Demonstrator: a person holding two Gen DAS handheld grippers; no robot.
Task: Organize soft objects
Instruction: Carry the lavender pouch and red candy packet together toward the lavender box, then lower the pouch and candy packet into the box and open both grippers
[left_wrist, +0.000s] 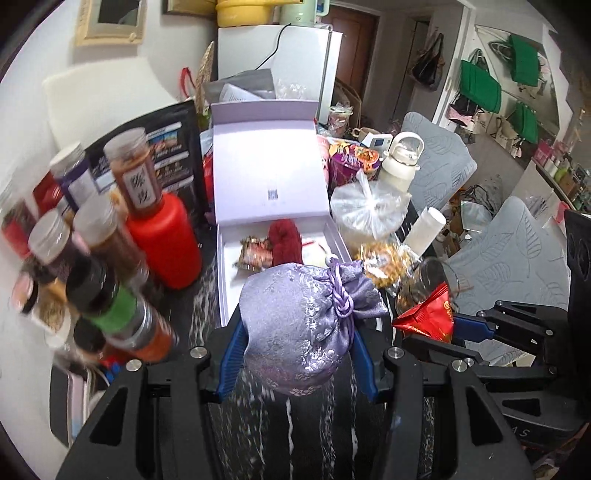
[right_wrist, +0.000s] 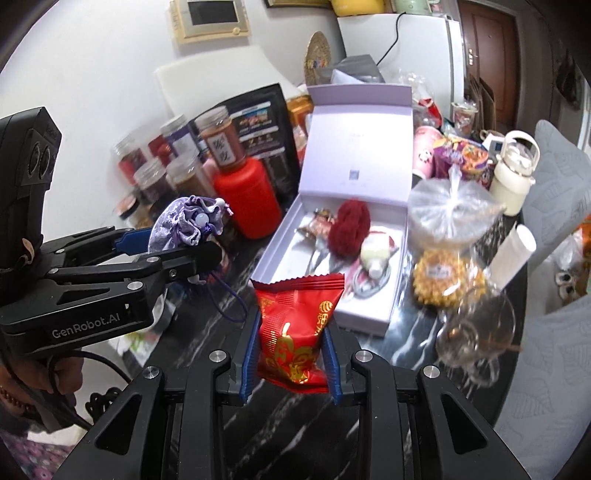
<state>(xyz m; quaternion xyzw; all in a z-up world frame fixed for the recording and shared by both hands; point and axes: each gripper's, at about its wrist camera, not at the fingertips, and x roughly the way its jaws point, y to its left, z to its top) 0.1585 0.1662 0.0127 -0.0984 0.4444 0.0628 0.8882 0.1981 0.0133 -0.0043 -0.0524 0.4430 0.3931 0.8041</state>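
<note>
Lilac brocade pouch (left_wrist: 299, 328) held aloft, red foil packet (right_wrist: 295, 332) held upright

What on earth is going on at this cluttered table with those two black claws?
A person is tidying soft things with a hand-held claw in each hand. The left claw is clamped on a purple drawstring pouch, and the right claw grips a red snack packet. Both are held above the dark marble table, just short of an open white gift box. That box already holds a dark red ball of yarn and a few small items.
</note>
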